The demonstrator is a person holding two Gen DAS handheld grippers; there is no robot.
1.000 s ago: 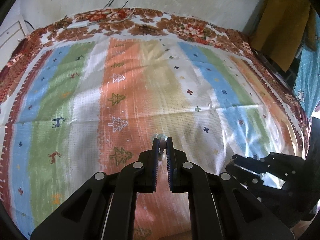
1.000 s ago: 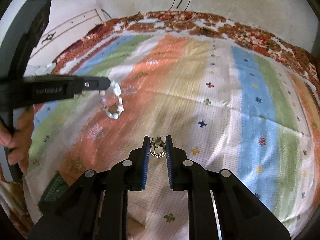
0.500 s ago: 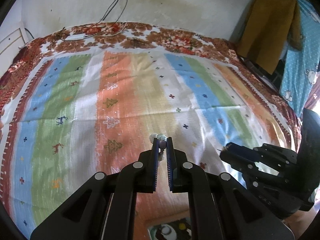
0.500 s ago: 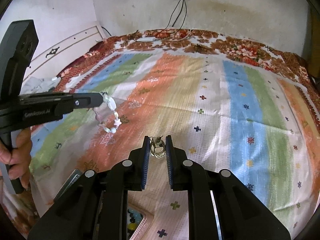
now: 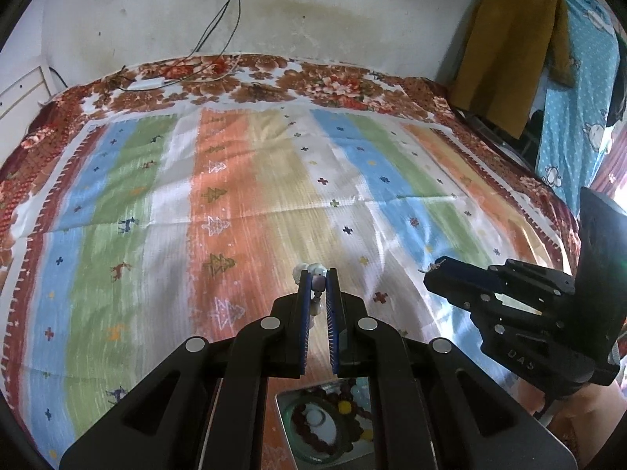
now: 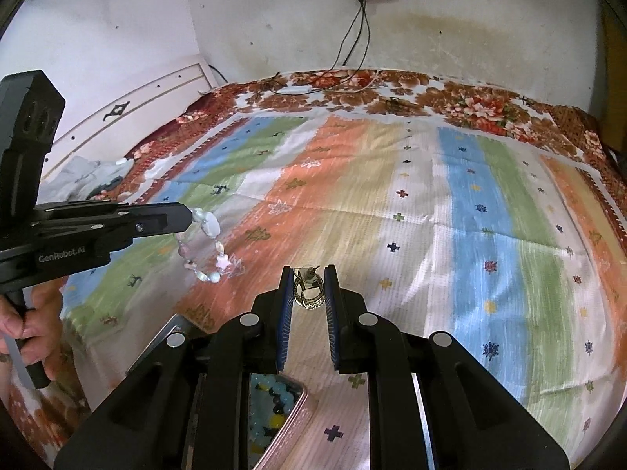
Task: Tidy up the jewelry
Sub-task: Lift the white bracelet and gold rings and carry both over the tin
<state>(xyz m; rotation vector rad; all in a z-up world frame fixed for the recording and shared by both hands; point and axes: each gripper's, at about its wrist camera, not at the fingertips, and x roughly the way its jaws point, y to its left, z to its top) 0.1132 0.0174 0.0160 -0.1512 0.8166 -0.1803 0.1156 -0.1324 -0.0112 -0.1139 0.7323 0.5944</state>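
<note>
Left tool (image 5: 316, 276) clamped on pale chunky-bead bracelet (image 6: 207, 248) – loop dangling above striped bedspread (image 6: 411, 211), right tool (image 6: 309, 274) nipped shut on gold wire hoop earrings (image 6: 309, 293), rectangular tray of beads (image 5: 325, 423) on bed, near edge, below both tools

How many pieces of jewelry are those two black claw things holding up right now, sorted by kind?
Beaded bracelets: 1, the pale bracelet hanging from the left gripper.
Hoop earrings: 1, the earring pinched in the right gripper; whether it is a single hoop or several linked hoops is unclear.
Total held: 2.
More beads lie in the tin below, too hidden to count.
</note>
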